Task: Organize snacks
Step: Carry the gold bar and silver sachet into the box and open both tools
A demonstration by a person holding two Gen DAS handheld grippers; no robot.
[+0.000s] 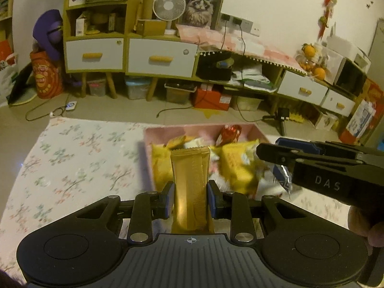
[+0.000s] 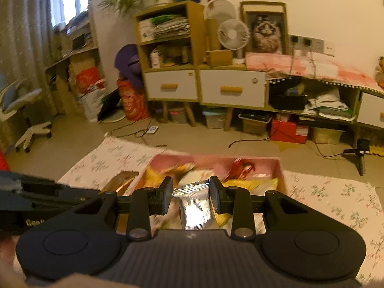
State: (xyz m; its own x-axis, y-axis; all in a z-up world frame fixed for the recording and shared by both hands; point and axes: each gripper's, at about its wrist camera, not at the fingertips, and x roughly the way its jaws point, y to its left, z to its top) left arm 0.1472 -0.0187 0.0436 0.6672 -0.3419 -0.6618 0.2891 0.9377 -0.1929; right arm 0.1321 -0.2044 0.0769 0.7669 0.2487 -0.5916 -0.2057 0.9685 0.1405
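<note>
A: Holding a gold wrapped bar (image 1: 190, 187), the left claw (image 1: 190, 198) has its two blue pads pressed against the bar's sides, so it is clamped on that bar. The bar stands upright on the near side of the pink box (image 1: 258, 129), which rests on the bench under a floral cloth (image 1: 72, 168).

B: And the right claw (image 2: 190, 198)?

A: Its jaws sit either side of a silver foil packet (image 2: 194, 206), close against it, directly above the pink box (image 2: 279, 168). Whether the pads truly grip the packet, the right wrist view does not settle; contact looks likely. From the left wrist view the same tool reaches in over the box's right edge with a blue-and-silver wrapper at its tip.

B: Which step is this?

A: Probably sorting: each claw carries one snack at the box, where yellow bags (image 1: 236, 168) and a red packet (image 1: 230, 133) already lie.

B: What does the next move call for?

A: Lowering the bar into a free gap left of the yellow bags, then parting the pads only once it rests inside.
</note>
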